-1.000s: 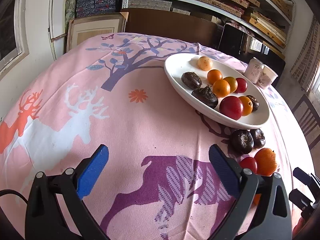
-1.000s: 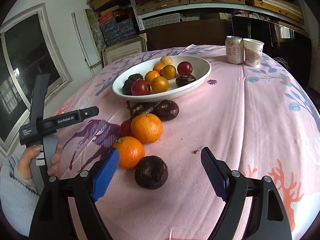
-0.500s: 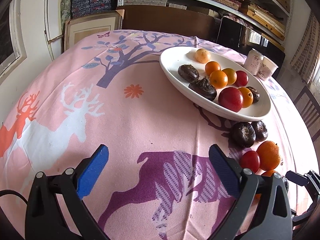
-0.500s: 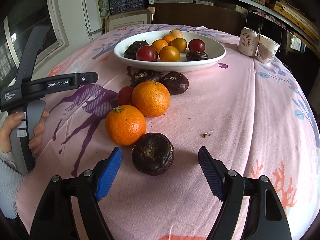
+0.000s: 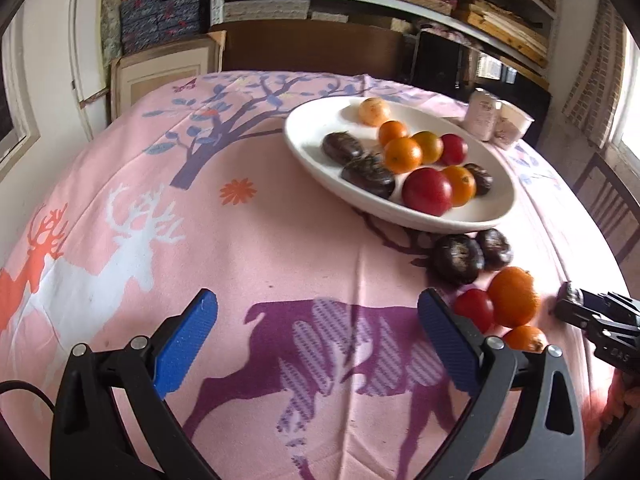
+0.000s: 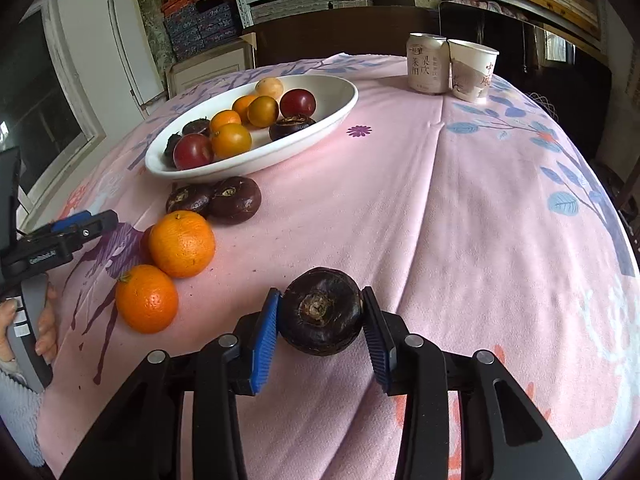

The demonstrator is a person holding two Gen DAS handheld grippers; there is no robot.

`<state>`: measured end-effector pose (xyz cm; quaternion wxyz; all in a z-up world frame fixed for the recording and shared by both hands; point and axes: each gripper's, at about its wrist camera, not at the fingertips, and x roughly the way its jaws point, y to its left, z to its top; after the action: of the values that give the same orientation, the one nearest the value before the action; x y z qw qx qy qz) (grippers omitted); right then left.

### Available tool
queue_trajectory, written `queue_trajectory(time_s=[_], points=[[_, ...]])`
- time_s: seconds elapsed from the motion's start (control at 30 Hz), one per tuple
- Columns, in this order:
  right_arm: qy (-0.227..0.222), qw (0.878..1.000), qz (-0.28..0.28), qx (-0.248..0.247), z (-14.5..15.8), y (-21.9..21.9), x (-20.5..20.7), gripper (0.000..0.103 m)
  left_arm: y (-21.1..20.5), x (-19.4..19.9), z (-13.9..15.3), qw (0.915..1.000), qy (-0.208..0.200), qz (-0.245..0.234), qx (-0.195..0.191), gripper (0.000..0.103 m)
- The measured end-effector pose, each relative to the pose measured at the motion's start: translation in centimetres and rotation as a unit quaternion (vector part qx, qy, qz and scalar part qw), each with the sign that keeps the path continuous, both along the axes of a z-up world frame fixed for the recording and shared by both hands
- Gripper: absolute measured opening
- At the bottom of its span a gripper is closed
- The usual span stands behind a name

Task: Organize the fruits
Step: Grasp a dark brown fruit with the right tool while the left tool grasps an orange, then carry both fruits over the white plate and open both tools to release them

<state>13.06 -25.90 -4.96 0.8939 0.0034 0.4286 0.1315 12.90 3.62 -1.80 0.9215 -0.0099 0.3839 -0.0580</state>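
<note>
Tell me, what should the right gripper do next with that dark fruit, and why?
Probably lift it and carry it toward the white bowl. The right gripper has just closed, and its blue pads now press both sides of the dark fruit, which sits low over the pink tablecloth. The bowl already holds similar fruit.

The right gripper (image 6: pixel 320 320) has moved forward and down over the dark round fruit (image 6: pixel 320 311), and its jaws have just been closing: formerly spread wide on either side of the fruit, the blue pads (image 6: pixel 264 336) now press against both flanks (stem scar facing the camera). The left gripper (image 5: pixel 316 340) has shifted slightly, so the white bowl (image 5: pixel 320 152) and loose fruit appear nearer in its view.
</note>
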Motion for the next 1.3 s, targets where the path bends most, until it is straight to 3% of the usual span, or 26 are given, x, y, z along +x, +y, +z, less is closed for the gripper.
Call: queue_trajectory(time_s=[0.1, 0.23, 0.43, 0.7, 0.8, 0.87, 0.93, 1.07, 1.3], points=[[-0.004, 1.0, 0.001, -0.009, 0.0, 0.3, -0.2, 0.043, -2.8, -2.0, 1.1, 0.9973, -0.041, -0.059, 0.011, 0.098], [-0.003, 1.0, 0.0, -0.003, -0.1, 0.1, -0.2, 0.042, -6.5, -4.6, 1.6, 0.9876, -0.079, -0.126, 0.049, 0.098], [-0.003, 1.0, 0.002, -0.005, -0.1, 0.2, -0.1, 0.045, -10.1, -5.6, 0.5, 0.9744, -0.075, -0.184, 0.105, 0.098], [-0.004, 1.0, 0.003, -0.01, 0.0, 0.3, -0.1, 0.045, -10.6, -4.0, -0.7, 0.9775, -0.023, -0.194, 0.079, 0.094], [-0.004, 1.0, 0.004, -0.011, -0.1, 0.4, -0.1, 0.047, -11.2, -3.5, -1.4, 0.9764, 0.007, -0.205, 0.067, 0.075], [-0.004, 1.0, 0.006, -0.012, -0.1, 0.5, -0.1, 0.048, -11.4, -3.1, -1.9, 0.9766, 0.026, -0.205, 0.06, 0.072], [-0.004, 1.0, 0.007, -0.009, -0.1, 0.4, -0.1, 0.049, -11.4, -2.6, -2.4, 0.9759, 0.046, -0.208, 0.045, 0.047], [-0.005, 1.0, 0.002, -0.003, -0.1, 0.1, -0.1, 0.044, -10.2, -2.7, -2.0, 0.9792, 0.044, -0.197, 0.012, 0.044], [-0.004, 1.0, -0.004, 0.01, 0.0, -0.5, 0.0, 0.041, -6.6, -2.5, -0.9, 0.9912, 0.022, -0.13, 0.008, 0.045]])
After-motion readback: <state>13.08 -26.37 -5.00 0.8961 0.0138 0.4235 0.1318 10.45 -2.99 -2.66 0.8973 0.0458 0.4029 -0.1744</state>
